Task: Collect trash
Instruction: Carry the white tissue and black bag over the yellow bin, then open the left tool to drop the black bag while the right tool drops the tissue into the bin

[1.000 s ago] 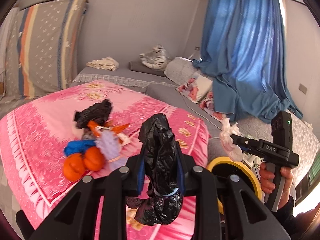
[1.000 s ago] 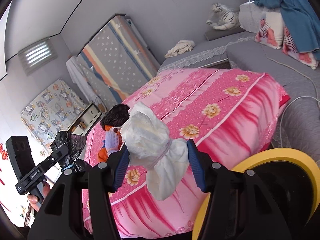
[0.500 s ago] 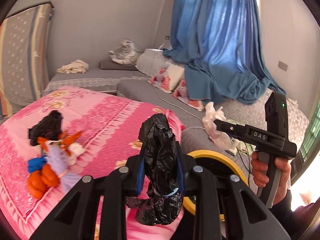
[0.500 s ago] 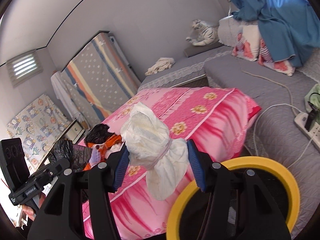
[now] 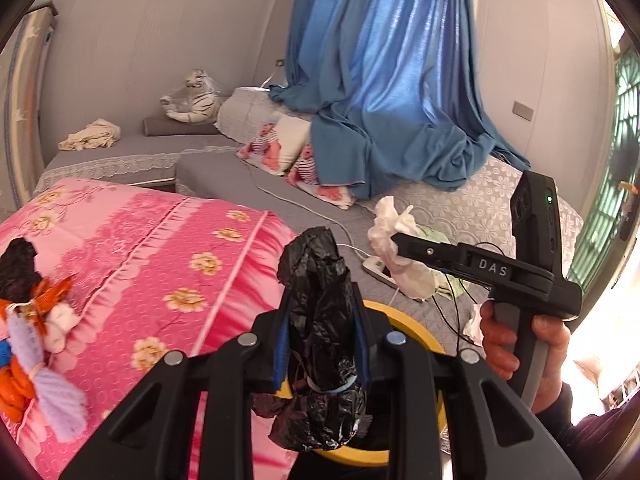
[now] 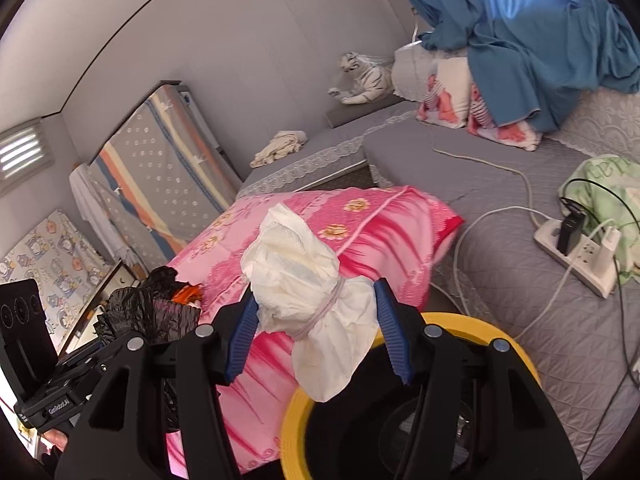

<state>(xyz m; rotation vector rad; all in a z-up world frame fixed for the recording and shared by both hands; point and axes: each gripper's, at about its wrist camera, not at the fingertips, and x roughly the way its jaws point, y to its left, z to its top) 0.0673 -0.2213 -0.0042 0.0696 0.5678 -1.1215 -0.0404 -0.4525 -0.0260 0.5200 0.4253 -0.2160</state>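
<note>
Item: I carry trash binward. Left gripper clamps black bag; right gripper clamps white wad. Next: release over bin, probably lower centre.

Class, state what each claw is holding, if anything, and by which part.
Left claw: crumpled black plastic bundle, gripped mid-body above its rubber band. Right claw: white tissue bundle, gripped around its banded waist.

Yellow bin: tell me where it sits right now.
The yellow bin sits low in both wrist views, under both grippers, between the pink bed and the grey mat.
</note>
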